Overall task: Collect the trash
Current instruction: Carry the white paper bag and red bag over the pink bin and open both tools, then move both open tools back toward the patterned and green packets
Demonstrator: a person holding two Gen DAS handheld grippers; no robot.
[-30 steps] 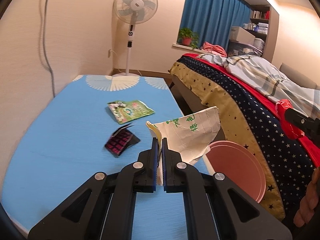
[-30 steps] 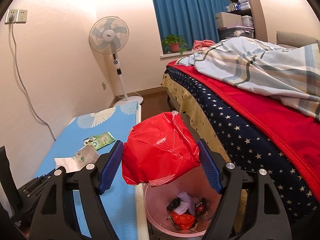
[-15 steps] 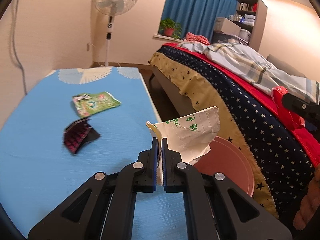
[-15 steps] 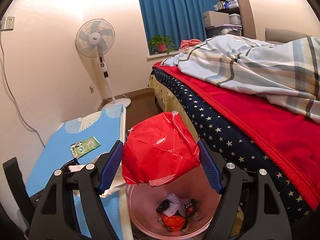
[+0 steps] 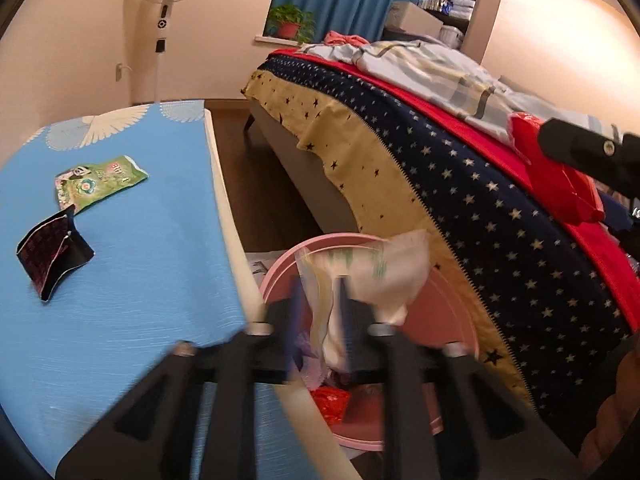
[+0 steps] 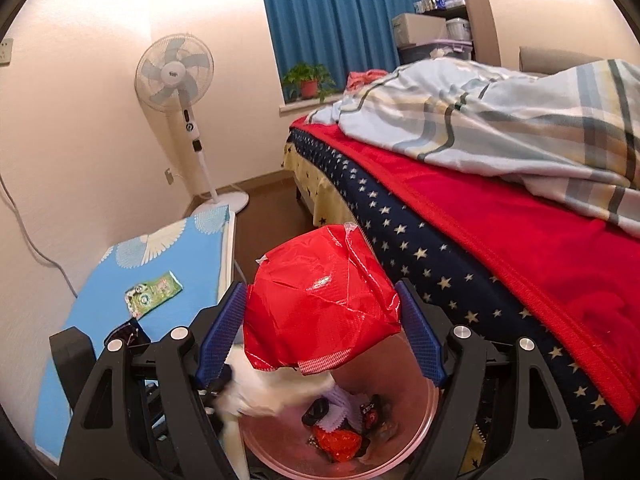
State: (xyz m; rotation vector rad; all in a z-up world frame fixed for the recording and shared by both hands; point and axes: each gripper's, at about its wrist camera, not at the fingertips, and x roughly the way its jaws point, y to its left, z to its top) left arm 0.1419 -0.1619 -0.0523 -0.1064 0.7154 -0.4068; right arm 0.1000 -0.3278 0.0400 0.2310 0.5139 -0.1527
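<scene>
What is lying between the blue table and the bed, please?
The pink bin stands on the floor there, with trash inside. The left view shows it best: the left gripper holds a white wrapper over it.

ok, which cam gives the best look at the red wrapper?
Right wrist: the red wrapper fills centre frame, sharp, held between the right gripper jaws above the pink bin. Left wrist shows it only small at the right edge, partly hidden behind the gripper.
</scene>
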